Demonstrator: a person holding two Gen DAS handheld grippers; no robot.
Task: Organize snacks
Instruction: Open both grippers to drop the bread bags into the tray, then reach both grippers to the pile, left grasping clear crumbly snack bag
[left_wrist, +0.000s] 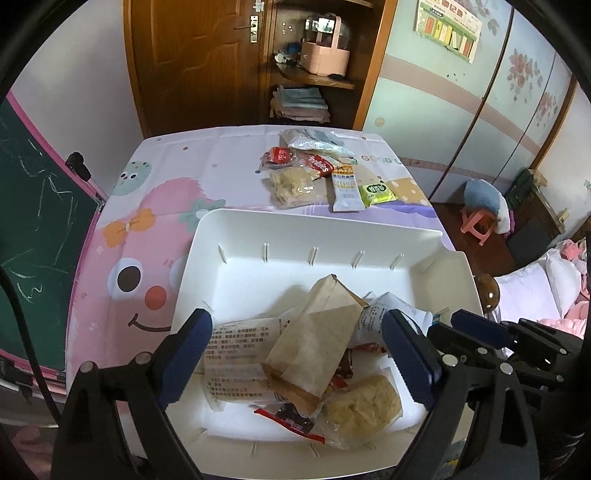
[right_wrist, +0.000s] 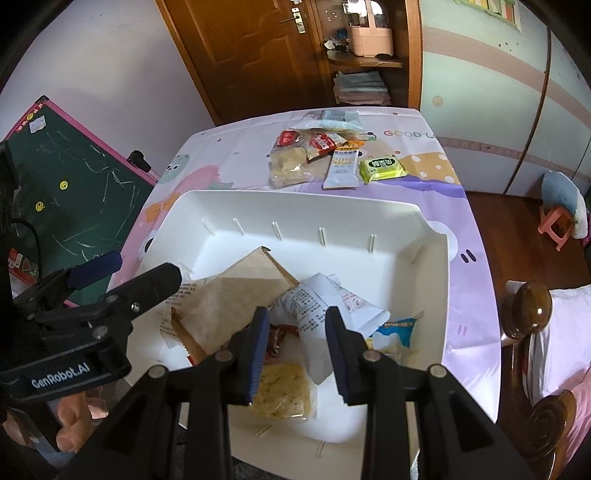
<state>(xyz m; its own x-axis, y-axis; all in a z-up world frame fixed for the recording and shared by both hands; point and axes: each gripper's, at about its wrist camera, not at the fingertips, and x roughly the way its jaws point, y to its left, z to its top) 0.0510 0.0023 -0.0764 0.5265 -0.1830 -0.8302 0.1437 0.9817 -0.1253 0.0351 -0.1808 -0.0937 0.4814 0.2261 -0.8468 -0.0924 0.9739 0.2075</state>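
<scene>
**Loose pile, easy to snag**

Lower frame: our left gripper (left_wrist: 295, 354) spreads wide, empty; right gripper (right_wrist: 297, 350) fingers stand narrow, seemingly empty, over the white bin (left_wrist: 258, 229)—either could drag the brown packet (left_wrist: 317, 332). Upper centre, table snacks (left_wrist: 314, 177) wait.

A cartoon-printed tablecloth (left_wrist: 122, 236) is covering the table, and a green chalkboard (left_wrist: 33, 221) is leaning at its left — scribbled with chalk. Behind, a pink caddy (left_wrist: 325, 55) is sitting on a wooden shelf (left_wrist: 321, 79) above folded cloths (left_wrist: 301, 105); a pink stool (left_wrist: 478, 227) is standing on the floor.
</scene>
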